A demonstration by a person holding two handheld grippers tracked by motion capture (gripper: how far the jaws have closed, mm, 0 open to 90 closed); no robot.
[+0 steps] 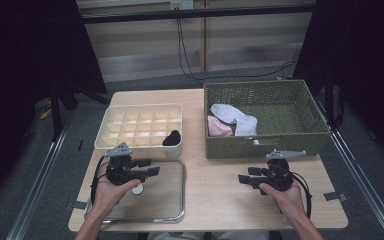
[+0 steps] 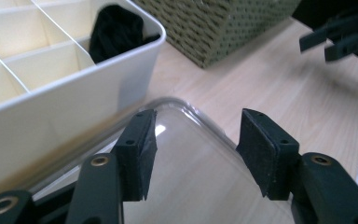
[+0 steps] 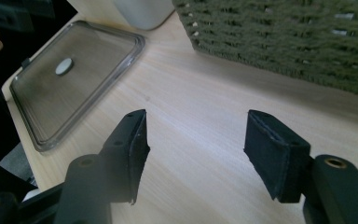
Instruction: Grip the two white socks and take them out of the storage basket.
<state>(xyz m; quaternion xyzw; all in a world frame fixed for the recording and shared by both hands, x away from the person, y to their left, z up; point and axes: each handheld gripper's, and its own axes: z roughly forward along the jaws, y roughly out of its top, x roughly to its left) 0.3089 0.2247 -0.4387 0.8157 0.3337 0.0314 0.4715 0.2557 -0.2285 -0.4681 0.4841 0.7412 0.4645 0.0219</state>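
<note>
High view first: the left gripper (image 1: 152, 167) hangs over the clear lid (image 1: 167, 197) that lies flat on the table (image 1: 220, 200), just in front of the divided box (image 1: 107, 142). One black sock (image 1: 172, 137) sits balled in a front compartment of that box. Over in the basket (image 1: 310, 142), a white sock (image 1: 235, 119) lies across a pink one (image 1: 218, 127). The right gripper (image 1: 244, 180) waits above bare table in front of the basket, jaws pointing left, towards the lid.

Left gripper view now, and both pads stand apart with nothing between them, the lid's rounded corner (image 2: 177, 105) showing below the gap. Right gripper view tells the same story: pads (image 3: 270, 140) parted, empty, only bare wood beneath.

My read is that the lid is the job here, likely to go onto the box. That lid looks thin, slick and flat on the wood, so a straight pinch from above will probably skate off. Better to come in low at the raised rim near a corner, one pad under the lip, one on top, and tip it up gently. The right gripper could steady the far edge so the lid does not slide. Watch the box wall too; it sits close beside the lid, and a bump could shift it.
</note>
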